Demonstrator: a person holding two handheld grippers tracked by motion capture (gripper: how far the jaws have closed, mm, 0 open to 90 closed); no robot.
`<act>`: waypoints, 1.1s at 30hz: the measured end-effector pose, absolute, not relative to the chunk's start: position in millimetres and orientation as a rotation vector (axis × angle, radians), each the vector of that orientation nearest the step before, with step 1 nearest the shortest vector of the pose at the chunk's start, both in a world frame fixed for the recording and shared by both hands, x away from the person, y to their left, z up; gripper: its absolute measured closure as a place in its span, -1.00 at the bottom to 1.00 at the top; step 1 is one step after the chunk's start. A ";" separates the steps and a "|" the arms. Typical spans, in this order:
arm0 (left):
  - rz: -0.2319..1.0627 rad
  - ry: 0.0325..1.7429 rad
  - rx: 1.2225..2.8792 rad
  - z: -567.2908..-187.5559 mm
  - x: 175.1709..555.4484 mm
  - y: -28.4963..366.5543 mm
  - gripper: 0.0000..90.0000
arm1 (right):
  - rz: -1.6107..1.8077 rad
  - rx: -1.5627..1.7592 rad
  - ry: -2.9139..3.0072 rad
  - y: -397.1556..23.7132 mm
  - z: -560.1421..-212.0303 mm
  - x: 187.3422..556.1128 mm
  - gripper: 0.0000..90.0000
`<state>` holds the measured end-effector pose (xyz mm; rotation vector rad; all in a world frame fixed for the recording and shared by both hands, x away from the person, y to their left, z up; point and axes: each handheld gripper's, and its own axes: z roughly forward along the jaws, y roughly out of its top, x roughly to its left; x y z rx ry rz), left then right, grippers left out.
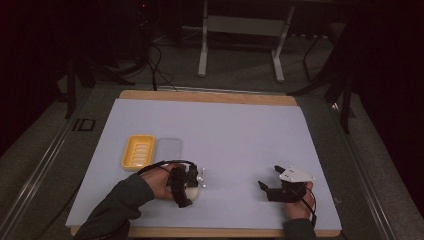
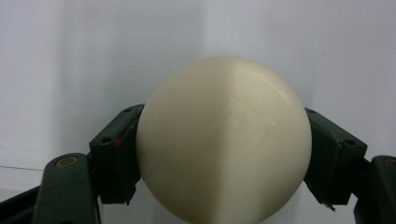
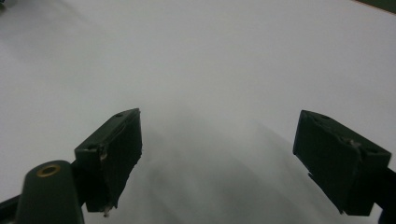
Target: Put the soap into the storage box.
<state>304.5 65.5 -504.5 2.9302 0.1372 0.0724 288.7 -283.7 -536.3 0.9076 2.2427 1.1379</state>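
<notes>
The left claw (image 2: 224,154) clamps its jaws on a smooth, cream-white, rounded bar of soap (image 2: 224,140) low over the pale surface (image 1: 240,130), the pickup seemingly done and its placing left, while the right claw (image 3: 229,158) gapes empty alongside.

light: dim, dark surroundings | gripper views: brighter, soft shadows — blur: mild, grainy

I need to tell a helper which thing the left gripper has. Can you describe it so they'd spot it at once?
On the white table mat, look near the front left, just right of the yellow tray. There the left gripper clamps a smooth, cream-white soap, rounded like an egg.
</notes>
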 end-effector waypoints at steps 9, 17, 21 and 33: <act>0.037 0.164 2.955 -504.7 308.1 63.0 -0.46 | 1.141 0.907 2.241 -283.9 -536.4 288.7 -0.66; 0.028 0.158 2.960 -504.7 308.7 62.2 -0.46 | 1.142 0.907 2.241 -283.9 -536.4 288.5 -0.66; 0.030 0.155 2.959 -504.8 308.6 62.5 -0.45 | 1.140 0.907 2.241 -283.8 -536.4 288.4 -0.66; 0.029 0.122 2.989 -503.4 309.4 61.4 -0.45 | 1.144 0.908 2.239 -283.8 -536.3 288.3 -0.66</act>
